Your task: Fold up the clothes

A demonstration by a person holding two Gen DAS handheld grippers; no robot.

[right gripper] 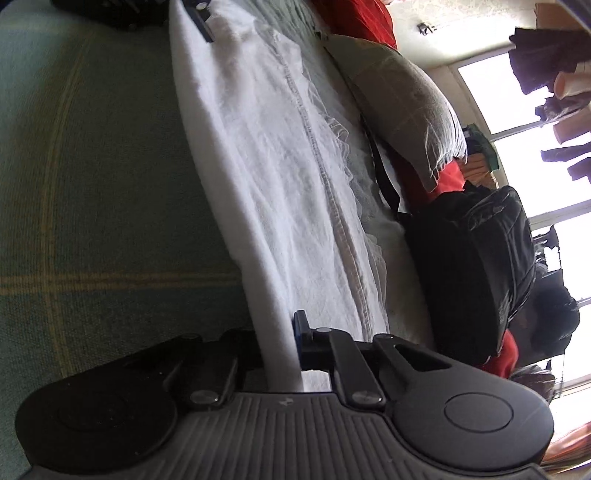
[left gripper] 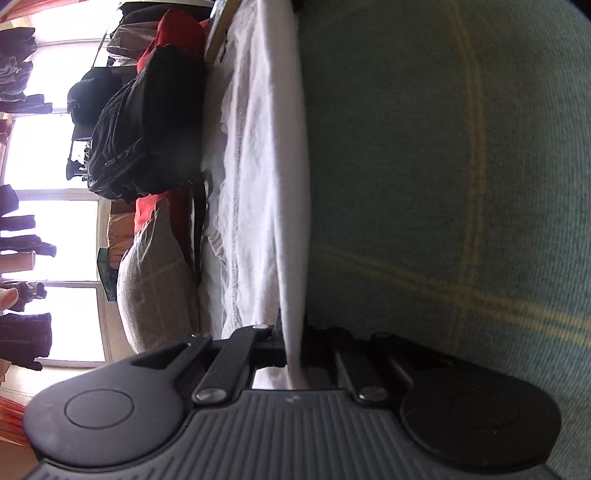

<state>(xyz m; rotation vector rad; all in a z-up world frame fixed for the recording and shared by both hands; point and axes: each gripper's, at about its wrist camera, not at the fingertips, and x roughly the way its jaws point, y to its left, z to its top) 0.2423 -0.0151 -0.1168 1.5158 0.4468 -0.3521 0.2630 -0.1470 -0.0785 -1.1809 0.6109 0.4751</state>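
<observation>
Left wrist view: left claw point(left gripper: 293, 354) at bottom centre, fingers closed tight on folded edge of white garment point(left gripper: 258, 184).
Right wrist view: right claw point(right gripper: 282, 350) at bottom centre, pinched onto same white garment point(right gripper: 280, 166); blue pad shows against the cloth.
Garment place: long white strip running bottom centre to top of both frames, lying on green checked bedspread point(left gripper: 443, 184); lace trim along one side in right view.
Other claw: left claw visible top left of right view, at far end of garment.
Backpack: black backpack point(right gripper: 472, 266) centre right in right view, contents not visible.
Nearby: grey pillow point(right gripper: 406, 103) upper right, red cloth point(right gripper: 354, 18) beside it.
</observation>
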